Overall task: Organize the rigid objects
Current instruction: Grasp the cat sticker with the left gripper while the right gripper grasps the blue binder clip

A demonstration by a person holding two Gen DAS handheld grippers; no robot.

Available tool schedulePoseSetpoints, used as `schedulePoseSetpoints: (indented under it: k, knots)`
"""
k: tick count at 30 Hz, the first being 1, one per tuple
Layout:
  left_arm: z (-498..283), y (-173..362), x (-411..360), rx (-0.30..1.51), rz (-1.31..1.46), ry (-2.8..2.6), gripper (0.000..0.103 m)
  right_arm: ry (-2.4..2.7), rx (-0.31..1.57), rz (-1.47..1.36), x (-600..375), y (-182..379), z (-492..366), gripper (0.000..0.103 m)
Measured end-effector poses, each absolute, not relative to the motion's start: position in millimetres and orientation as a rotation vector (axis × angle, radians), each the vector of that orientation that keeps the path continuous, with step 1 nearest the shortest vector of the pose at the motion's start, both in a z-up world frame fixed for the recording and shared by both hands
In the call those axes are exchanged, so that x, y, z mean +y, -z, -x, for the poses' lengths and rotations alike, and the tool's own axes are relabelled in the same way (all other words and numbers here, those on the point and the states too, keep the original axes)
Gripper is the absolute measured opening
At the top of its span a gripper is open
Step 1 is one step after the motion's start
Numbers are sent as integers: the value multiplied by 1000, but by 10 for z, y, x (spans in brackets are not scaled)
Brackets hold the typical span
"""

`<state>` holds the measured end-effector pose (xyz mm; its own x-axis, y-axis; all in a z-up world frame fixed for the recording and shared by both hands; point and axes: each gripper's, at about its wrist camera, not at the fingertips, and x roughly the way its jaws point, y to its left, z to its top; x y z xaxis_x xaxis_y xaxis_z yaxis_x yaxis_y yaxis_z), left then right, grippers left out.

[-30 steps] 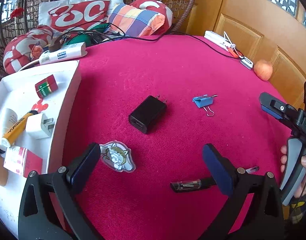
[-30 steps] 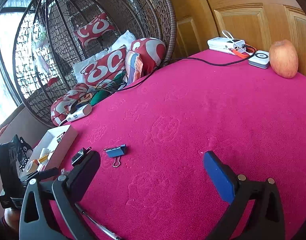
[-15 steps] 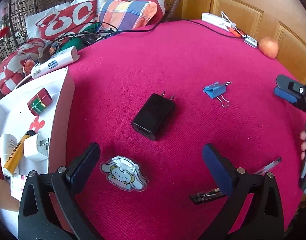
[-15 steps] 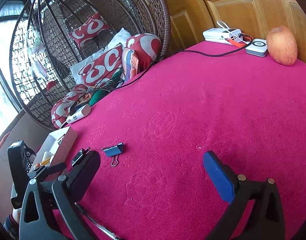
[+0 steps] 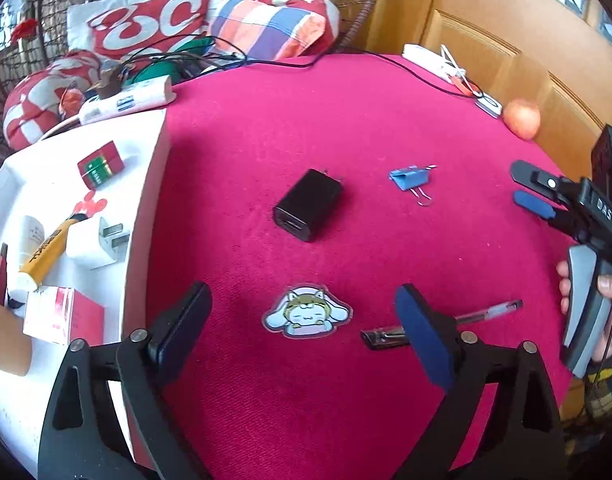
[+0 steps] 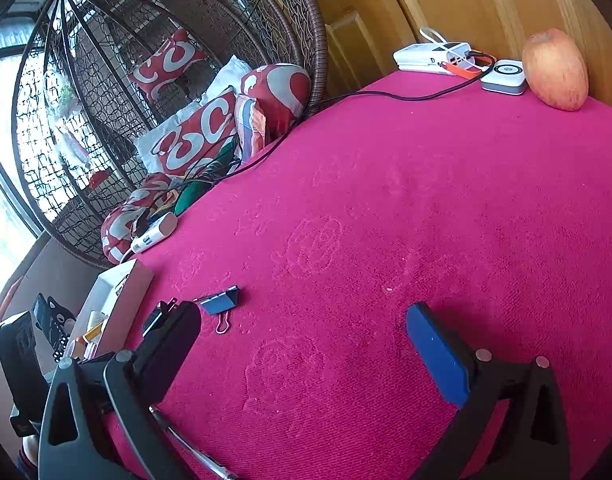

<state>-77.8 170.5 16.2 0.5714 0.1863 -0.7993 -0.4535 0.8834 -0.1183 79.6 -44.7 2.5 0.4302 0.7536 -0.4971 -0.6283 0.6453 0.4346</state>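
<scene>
Left gripper (image 5: 302,320) hangs over the near part of the red tablecloth (image 5: 345,128), jaws spread and just been narrowing a little; cartoon sticker (image 5: 307,312) lies on the cloth between the pads, nothing pinched. One pen (image 5: 481,314) lies flat just right of it, partly behind the right pad. Right gripper (image 6: 302,344) also spread wide and empty, over bare cloth; in the left view it sits at the table's right edge, a hand (image 5: 607,300) on its handle. Mid-table: one black charger (image 5: 307,206), one blue binder clip (image 5: 409,178), well apart, open cloth all round them. White tray (image 5: 146,208) butts against the cloth on the left, its wall raised; inside it one white plug (image 5: 100,242), one yellow tube (image 5: 46,254), one red-green box (image 5: 101,164), one red-white box (image 5: 62,314), plus more items cut off at the frame edge, count unclear. Far edge: apple (image 6: 555,70), small white puck (image 6: 503,76), white power bank (image 6: 433,56) with a black cable (image 6: 405,98) running across the rim toward the cushions (image 6: 210,128) in the wicker chair (image 6: 226,24). Wooden door right behind.
</scene>
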Motion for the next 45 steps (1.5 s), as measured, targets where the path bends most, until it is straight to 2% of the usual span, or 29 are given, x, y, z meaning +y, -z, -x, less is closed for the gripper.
schedulePoseSetpoints:
  k: [1,2,5,6,11,14,19,26,27,29,30,31,32,33,45]
  knots:
    - [758,-158,1708,891,319,-417,83,-869,721,-193,-445,-24,-797,103]
    - [726,-144,1699,904,312,-434,73,-868,721,-190,-440,-25,-795,103]
    - [708,-126,1626,912,267,-450,70,-868,722,-184,-431,-25,-793,103]
    - [710,-107,1595,920,278,-419,60,-868,721,-184,-430,-26,-795,103]
    - [721,-41,1462,924,225,-432,60,-890,727,-172,-388,-27,-793,103]
    - [771,-43,1533,906,260,-451,45,-956,707,-102,-250,-76,-729,103]
    - [820,-38,1539,881,282,-455,45,-976,623,143,163,-213,-543,103]
    - [868,-45,1553,863,301,-455,45,-934,677,336,722,-57,-568,103]
    - [868,-44,1546,860,304,-456,45,-938,672,357,785,-54,-553,99]
    - [869,-45,1538,858,302,-459,45,-939,672,396,898,-31,-525,84]
    - [866,-43,1537,858,300,-462,45,-939,679,412,944,-5,-525,64]
    - [866,-43,1531,856,299,-462,45,-928,672,430,968,16,-515,49]
    - [873,-47,1528,854,301,-462,45,-924,653,446,982,6,-481,38]
    - [884,-50,1523,851,306,-461,45,-939,655,440,967,-1,-469,33]
    - [1069,-452,1380,738,293,-465,45,-1018,577,181,346,-468,-231,33]
